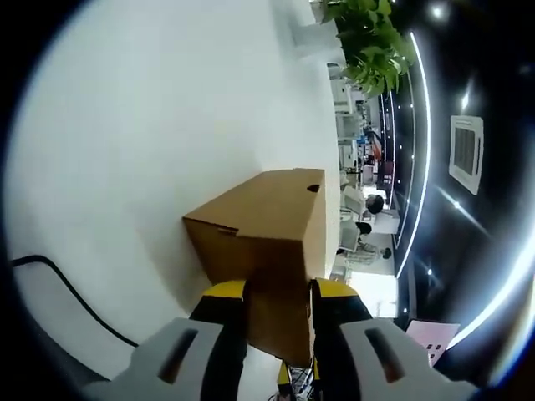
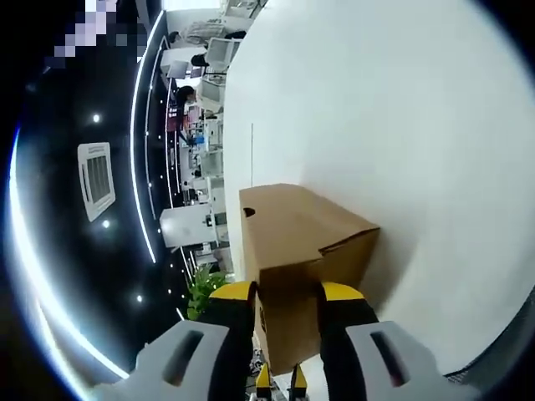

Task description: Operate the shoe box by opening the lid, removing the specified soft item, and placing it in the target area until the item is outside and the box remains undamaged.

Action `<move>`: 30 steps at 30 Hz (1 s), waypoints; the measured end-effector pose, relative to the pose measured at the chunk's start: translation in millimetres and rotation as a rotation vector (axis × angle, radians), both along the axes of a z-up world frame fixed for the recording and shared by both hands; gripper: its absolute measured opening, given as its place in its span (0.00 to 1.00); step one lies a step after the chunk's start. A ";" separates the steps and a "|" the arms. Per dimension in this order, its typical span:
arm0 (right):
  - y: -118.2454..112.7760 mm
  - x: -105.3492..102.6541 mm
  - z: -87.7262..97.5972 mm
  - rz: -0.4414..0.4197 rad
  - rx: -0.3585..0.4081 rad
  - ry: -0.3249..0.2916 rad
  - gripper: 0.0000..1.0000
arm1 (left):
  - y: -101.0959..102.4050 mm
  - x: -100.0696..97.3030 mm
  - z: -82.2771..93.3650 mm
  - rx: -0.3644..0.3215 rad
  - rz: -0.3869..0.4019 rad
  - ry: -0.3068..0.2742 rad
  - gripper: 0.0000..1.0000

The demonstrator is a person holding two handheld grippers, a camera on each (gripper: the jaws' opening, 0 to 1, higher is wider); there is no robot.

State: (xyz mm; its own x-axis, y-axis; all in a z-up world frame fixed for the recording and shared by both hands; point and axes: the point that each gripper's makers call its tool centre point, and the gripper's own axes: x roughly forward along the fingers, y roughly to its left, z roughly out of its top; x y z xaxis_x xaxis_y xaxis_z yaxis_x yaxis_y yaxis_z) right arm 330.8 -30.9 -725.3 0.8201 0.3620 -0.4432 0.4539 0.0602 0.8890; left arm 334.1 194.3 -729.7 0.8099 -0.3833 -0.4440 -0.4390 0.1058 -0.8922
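In the left gripper view your left gripper had its two yellow-tipped jaws closed onto the near end of the shoe box, one jaw on each side of the cardboard. The brown box stood on the white table, and its lid was still down, so you could not see what was inside. A small dark notch showed near the far edge of the box top. A black cable curved across the table beside the left jaw, apart from the box. Beyond the table edge stood a green plant, and past it a room with desks and ceiling lights.

In the right gripper view your right gripper also had its jaws pinched on the shoe box from the opposite end, cardboard filling the gap between them. The lid sat shut here too, with the same notch near its far edge. The box rested on the white table, and a green plant showed just past the table edge.
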 end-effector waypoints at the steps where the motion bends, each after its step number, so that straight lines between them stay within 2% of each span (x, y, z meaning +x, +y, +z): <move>1: -0.5 0.0 0.8 -0.001 0.001 -0.001 0.26 | -0.2 0.1 0.4 -0.003 0.003 0.004 0.28; 9: 0.1 -2.1 4.3 -0.009 0.003 0.008 0.25 | -0.3 0.0 3.5 0.017 0.000 0.008 0.28; 17: -1.1 -1.3 5.9 -0.015 0.015 0.015 0.26 | -1.5 -1.3 7.2 0.008 0.002 0.008 0.28; 21: -2.1 -2.3 4.3 -0.065 0.098 -0.006 0.26 | -0.3 -1.6 5.8 -0.016 -0.007 0.005 0.28; 23: -1.2 -2.6 3.6 -0.055 0.078 -0.016 0.26 | 1.3 -0.5 8.9 -0.015 -0.006 -0.035 0.30; 27: -0.9 -2.0 5.7 -0.036 0.062 -0.031 0.26 | -0.5 -1.1 12.2 -0.016 -0.005 -0.056 0.32; 30: 1.6 -3.3 10.5 0.010 0.047 -0.083 0.26 | -2.7 -1.9 17.7 -0.019 -0.012 -0.074 0.34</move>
State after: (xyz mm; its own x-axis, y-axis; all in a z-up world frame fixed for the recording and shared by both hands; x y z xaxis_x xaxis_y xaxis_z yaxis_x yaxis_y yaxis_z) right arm 327.5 -29.3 -714.8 0.8495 0.3892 -0.3561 0.3780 0.0219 0.9256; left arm 332.2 191.6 -712.0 0.8353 -0.4011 -0.3760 -0.3709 0.0937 -0.9239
